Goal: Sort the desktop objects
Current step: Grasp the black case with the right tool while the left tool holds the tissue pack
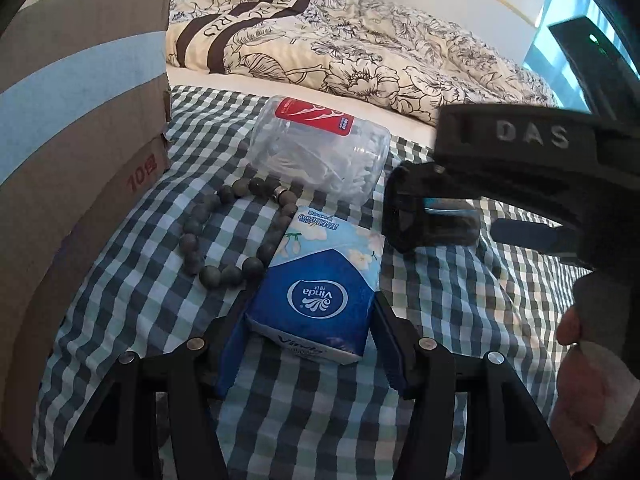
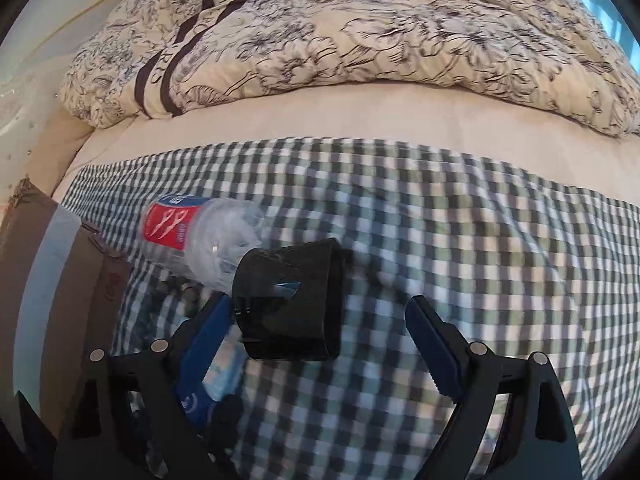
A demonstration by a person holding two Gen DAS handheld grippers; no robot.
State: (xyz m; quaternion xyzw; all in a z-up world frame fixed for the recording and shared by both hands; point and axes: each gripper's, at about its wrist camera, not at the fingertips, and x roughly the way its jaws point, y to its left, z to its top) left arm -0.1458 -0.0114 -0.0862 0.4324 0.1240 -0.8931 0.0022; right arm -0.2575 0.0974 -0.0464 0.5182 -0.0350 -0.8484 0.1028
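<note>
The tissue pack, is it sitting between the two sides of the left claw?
Yes, the blue tissue pack lies on the checked cloth with a finger of the left claw on each side.

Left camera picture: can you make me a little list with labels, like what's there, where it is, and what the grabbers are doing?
surface: checkered cloth on a bed
tissue pack: blue, between the left gripper's fingers, which sit close on both sides
bead bracelet: dark beads, lying left of the tissue pack, touching it
clear jar: on its side, red label, behind the beads
black object: between the right gripper's wide-open fingers
cardboard box: at the left edge
floral quilt: at the back
</note>
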